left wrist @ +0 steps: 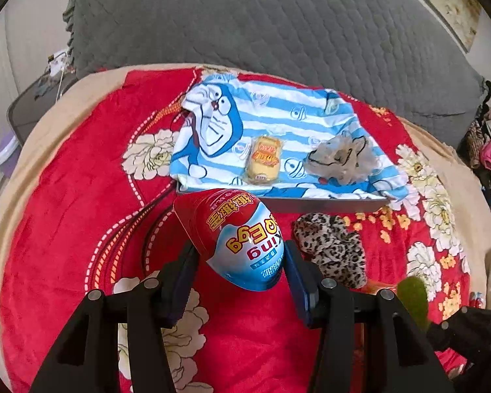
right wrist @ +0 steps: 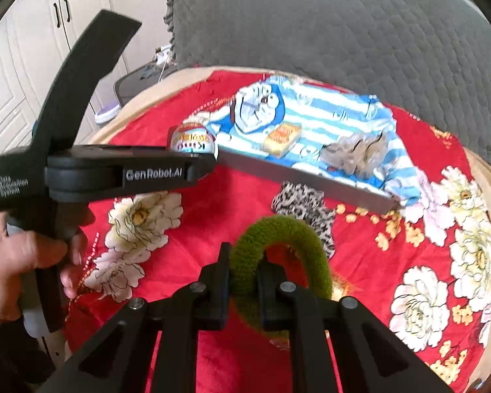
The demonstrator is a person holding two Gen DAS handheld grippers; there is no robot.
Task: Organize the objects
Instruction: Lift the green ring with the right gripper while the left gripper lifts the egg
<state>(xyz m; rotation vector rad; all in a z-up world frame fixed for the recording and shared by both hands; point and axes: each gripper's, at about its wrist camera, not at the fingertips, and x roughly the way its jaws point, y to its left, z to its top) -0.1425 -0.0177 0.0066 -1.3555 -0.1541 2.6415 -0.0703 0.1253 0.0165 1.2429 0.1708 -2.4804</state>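
Clamping a red, white and blue toy egg, the left gripper has its jaws about half spread, a pad pressed to either flank of the egg, which hangs clear above the red floral blanket. Over on the other side, the right gripper is squeezed right down on a fuzzy green hair tie, the loop arching up and over the right finger. Seen from the right wrist, the left gripper reaches in from the left with the egg at its tip, a hand wrapped around its handle. Beyond both sits a grey tray covered by a blue-and-white striped cartoon cloth, carrying a small yellow packet and a crumpled greyish scrunchie, well apart from each other. A leopard-print scrunchie lies on the blanket just in front of the tray; it looks to be touching nothing else, though the fisheye blur makes that hard to call.
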